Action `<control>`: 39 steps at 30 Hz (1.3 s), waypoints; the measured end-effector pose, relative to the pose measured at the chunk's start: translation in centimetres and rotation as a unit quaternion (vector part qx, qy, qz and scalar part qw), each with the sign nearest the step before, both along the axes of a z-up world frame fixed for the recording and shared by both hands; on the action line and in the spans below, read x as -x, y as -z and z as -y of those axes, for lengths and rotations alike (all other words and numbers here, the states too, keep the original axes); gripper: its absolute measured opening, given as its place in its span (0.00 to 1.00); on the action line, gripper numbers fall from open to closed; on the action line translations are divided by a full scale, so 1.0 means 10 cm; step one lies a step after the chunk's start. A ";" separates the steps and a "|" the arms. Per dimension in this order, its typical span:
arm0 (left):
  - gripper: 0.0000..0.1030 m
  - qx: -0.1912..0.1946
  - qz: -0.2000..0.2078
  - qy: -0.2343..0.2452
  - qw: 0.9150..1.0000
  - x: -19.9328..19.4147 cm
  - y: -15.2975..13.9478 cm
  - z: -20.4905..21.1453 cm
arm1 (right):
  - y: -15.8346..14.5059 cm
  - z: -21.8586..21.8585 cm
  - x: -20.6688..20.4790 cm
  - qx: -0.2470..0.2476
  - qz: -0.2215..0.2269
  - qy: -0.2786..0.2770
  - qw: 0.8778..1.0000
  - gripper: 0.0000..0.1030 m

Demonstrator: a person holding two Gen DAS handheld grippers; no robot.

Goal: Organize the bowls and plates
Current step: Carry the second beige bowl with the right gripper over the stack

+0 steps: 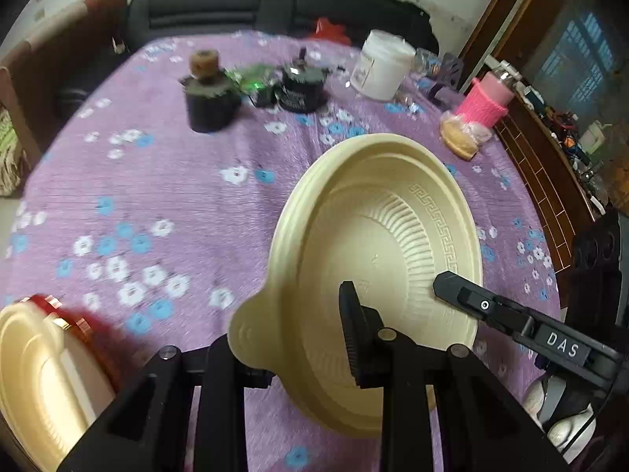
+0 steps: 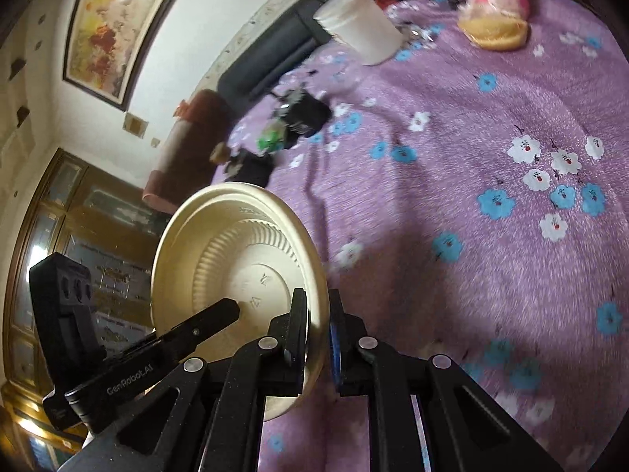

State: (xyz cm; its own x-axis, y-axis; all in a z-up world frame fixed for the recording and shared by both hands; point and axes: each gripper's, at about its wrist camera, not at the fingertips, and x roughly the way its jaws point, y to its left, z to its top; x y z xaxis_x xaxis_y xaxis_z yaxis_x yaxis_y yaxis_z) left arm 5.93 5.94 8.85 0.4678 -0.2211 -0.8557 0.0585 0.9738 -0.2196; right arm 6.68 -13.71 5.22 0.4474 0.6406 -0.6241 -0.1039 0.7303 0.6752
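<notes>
In the left wrist view my left gripper [image 1: 298, 338] is shut on the rim of a cream plastic bowl [image 1: 385, 236], near its small tab handle, and holds it tilted above the purple flowered tablecloth [image 1: 157, 181]. The right gripper's finger [image 1: 471, 299] also reaches over this bowl's right rim. In the right wrist view my right gripper [image 2: 318, 322] is shut on the edge of the cream bowl [image 2: 236, 259], held on edge above the cloth. Another cream plate [image 1: 35, 369] with a red rim behind it lies at the lower left.
At the far side of the table stand two dark pots [image 1: 212, 98], a white jar [image 1: 381, 65], a pink-sleeved cup [image 1: 485, 102] and a brown lid [image 1: 460, 141]. A dark sofa [image 1: 255, 4] lies beyond. A wooden cabinet [image 1: 550, 165] runs along the right.
</notes>
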 end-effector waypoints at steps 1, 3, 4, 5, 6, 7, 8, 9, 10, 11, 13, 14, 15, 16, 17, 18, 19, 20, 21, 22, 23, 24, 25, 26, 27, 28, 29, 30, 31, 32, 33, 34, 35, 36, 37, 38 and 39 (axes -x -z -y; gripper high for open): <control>0.25 0.000 0.008 -0.002 1.000 0.09 -0.05 -0.04 | -0.04 -0.03 0.06 0.002 0.007 -0.004 1.000 0.12; 0.25 0.005 0.020 -0.009 1.000 0.24 -0.12 -0.12 | -0.13 -0.11 0.18 0.008 0.019 -0.011 1.000 0.12; 0.25 0.009 0.027 -0.013 1.000 0.32 -0.17 -0.19 | -0.19 -0.17 0.24 0.010 0.026 -0.017 0.999 0.12; 0.25 0.011 0.035 -0.018 0.999 0.42 -0.21 -0.25 | -0.22 -0.22 0.28 0.011 0.031 -0.021 0.999 0.12; 0.25 0.012 0.040 -0.022 0.999 0.48 -0.24 -0.29 | -0.25 -0.27 0.33 0.012 0.036 -0.026 0.999 0.12; 0.25 0.012 0.047 -0.026 0.998 0.57 -0.27 -0.35 | -0.29 -0.33 0.38 0.013 0.041 -0.032 0.999 0.12; 0.25 0.011 0.055 -0.032 0.998 0.65 -0.30 -0.42 | -0.32 -0.39 0.42 0.015 0.046 -0.037 0.998 0.12; 0.25 0.010 0.060 -0.036 0.998 0.72 -0.32 -0.47 | -0.36 -0.48 0.48 0.018 0.051 -0.043 0.998 0.12; 0.25 0.009 0.067 -0.042 0.997 0.81 -0.34 -0.56 | -0.38 -0.53 0.51 0.021 0.053 -0.048 0.997 0.12; 0.25 0.009 0.070 -0.047 0.996 0.87 -0.36 -0.61 | -0.40 -0.61 0.55 0.023 0.056 -0.053 0.997 0.12; 0.25 0.007 0.076 -0.057 0.995 0.96 -0.38 -0.74 | -0.43 -0.77 0.61 0.025 0.060 -0.063 0.996 0.12; 0.26 0.007 0.080 -0.064 0.995 1.01 -0.39 -0.82 | -0.45 -0.85 0.66 0.028 0.063 -0.069 0.995 0.12; 0.26 0.006 0.085 -0.072 0.994 1.08 -0.41 -0.91 | -0.47 -0.94 0.70 0.031 0.067 -0.075 0.994 0.12; 0.26 0.005 0.088 -0.077 0.993 1.12 -0.42 -0.98 | -0.48 -1.02 0.73 0.033 0.070 -0.081 0.994 0.12; 0.26 0.003 0.093 -0.084 0.992 1.17 -0.43 -1.06 | -0.49 -1.12 0.76 0.038 0.075 -0.088 0.993 0.12; 0.26 0.003 0.096 -0.089 0.991 1.21 -0.44 -1.12 | -0.50 -1.20 0.80 0.044 0.080 -0.093 0.991 0.12; 0.26 0.003 0.099 -0.094 0.991 1.27 -0.44 -1.19 | -0.51 -1.29 0.83 0.053 0.086 -0.097 0.990 0.12; 0.26 0.003 0.103 -0.098 0.990 1.32 -0.44 -1.26 | -0.52 -1.38 0.87 0.063 0.092 -0.102 0.989 0.12; 0.26 0.004 0.105 -0.102 0.989 1.36 -0.44 -1.32 | -0.52 -1.46 0.90 0.072 0.098 -0.105 0.987 0.12; 0.26 0.005 0.108 -0.106 0.988 1.40 -0.43 -1.38 | -0.53 -1.57 0.93 0.081 0.104 -0.110 0.985 0.13; 0.26 0.006 0.110 -0.111 0.988 1.44 -0.42 -1.46 | -0.54 -1.64 0.95 0.085 0.107 -0.114 0.984 0.13; 0.26 0.008 0.111 -0.116 0.987 1.46 -0.41 -1.52 | -0.53 -1.71 0.95 0.088 0.108 -0.118 0.983 0.13; 0.26 0.011 0.112 -0.121 0.986 1.49 -0.39 -1.60 | -0.53 -1.79 0.95 0.091 0.109 -0.122 0.982 0.13; 0.26 0.014 0.112 -0.126 0.986 1.52 -0.37 -1.68 | -0.53 -1.88 0.96 0.096 0.111 -0.126 0.981 0.13; 0.26 0.016 0.113 -0.130 0.985 1.55 -0.35 -1.74 | -0.53 -1.95 0.97 0.100 0.114 -0.129 0.980 0.13; 0.26 0.018 0.114 -0.135 0.984 1.58 -0.33 -1.82 | -0.53 -2.01 0.98 0.103 0.117 -0.131 0.979 0.13; 0.26 0.018 0.115 -0.139 0.984 1.61 -0.32 -1.87 | -0.54 -2.09 0.99 0.106 0.120 -0.135 0.978 0.13; 0.26 0.019 0.117 -0.142 0.983 1.63 -0.31 -1.93 | -0.53 -2.18 1.01 0.110 0.122 -0.139 0.977 0.13; 0.26 0.021 0.119 -0.146 0.982 1.66 -0.30 -1.99 | -0.53 -2.24 1.03 0.113 0.124 -0.142 0.975 0.13; 0.26 0.025 0.121 -0.151 0.981 1.68 -0.29 -2.06 | -0.52 -2.31 1.05 0.116 0.128 -0.146 0.974 0.13; 0.26 0.030 0.123 -0.155 0.980 1.70 -0.29 -2.12 | -0.51 -2.37 1.06 0.118 0.131 -0.150 0.973 0.13; 0.26 0.037 0.124 -0.160 0.978 1.72 -0.28 -2.19 | -0.50 -2.43 1.07 0.118 0.132 -0.154 0.972 0.13; 0.26 0.043 0.126 -0.165 0.977 1.74 -0.28 -2.25 | -0.49 -2.49 1.08 0.119 0.134 -0.157 0.971 0.13; 0.26 0.045 0.128 -0.168 0.976 1.76 -0.28 -2.29 | -0.49 -2.54 1.08 0.119 0.136 -0.160 0.970 0.13; 0.26 0.048 0.130 -0.171 0.975 1.77 -0.28 -2.34 | -0.49 -2.59 1.08 0.120 0.138 -0.163 0.970 0.14; 0.26 0.051 0.132 -0.175 0.974 1.78 -0.28 -2.39 | -0.49 -2.64 1.09 0.121 0.138 -0.167 0.969 0.14; 0.26 0.052 0.133 -0.177 0.974 1.79 -0.28 -2.40 | -0.48 -2.68 1.08 0.120 0.138 -0.169 0.968 0.14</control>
State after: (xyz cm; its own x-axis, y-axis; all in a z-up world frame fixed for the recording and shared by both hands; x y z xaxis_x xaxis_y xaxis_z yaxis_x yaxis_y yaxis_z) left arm -12.01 29.90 11.65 0.7321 -0.0854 -0.6759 -0.2085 0.9164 -0.3417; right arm -4.15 13.10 10.04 0.4086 0.6308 -0.6596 -0.5172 0.7555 0.4021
